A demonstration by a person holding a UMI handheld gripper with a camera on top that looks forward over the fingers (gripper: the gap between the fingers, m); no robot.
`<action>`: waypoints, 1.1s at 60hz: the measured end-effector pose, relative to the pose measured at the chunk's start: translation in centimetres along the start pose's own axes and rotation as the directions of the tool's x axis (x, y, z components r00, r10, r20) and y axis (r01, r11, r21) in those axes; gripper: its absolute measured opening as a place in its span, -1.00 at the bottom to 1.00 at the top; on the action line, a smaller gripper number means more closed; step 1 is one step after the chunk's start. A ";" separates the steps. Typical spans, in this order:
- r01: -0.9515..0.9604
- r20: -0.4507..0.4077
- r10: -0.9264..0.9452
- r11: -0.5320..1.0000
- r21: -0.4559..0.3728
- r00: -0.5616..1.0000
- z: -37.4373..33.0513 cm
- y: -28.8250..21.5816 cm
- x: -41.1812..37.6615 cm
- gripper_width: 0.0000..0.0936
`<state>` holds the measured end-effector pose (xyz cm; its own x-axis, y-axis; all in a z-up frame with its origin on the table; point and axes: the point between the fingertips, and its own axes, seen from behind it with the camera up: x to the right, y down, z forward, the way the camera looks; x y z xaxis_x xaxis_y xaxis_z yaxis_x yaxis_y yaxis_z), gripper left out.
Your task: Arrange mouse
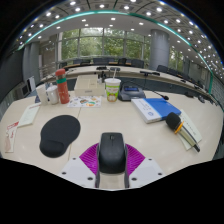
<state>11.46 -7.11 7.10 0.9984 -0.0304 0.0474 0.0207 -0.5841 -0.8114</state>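
A black computer mouse (112,150) sits between my two fingers, its tail end toward me. The purple pads (90,156) press against both of its sides, so my gripper (112,160) is shut on the mouse. It is over the light table just right of a black, rounded mouse pad (58,134). I cannot tell whether the mouse touches the table.
Beyond the fingers stand a white-and-green paper cup (112,88), a red can (63,92) and white cups (44,94). A blue-and-white book (155,108) and a black-and-yellow tool (178,125) lie to the right. Papers (88,101) lie at the left and middle.
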 end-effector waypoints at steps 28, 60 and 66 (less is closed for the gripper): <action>0.051 0.155 -0.047 0.998 -0.024 0.987 10.9 -6.7 -22.4 -0.31; 0.106 0.104 -0.095 0.989 -0.106 0.990 9.0 -2.6 -23.9 0.85; 0.075 0.082 -0.067 0.993 -0.092 0.994 3.9 -3.8 -23.4 0.82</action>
<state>-11.76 -1.01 6.79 0.9957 0.0760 0.0538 0.0906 -0.6569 -0.7485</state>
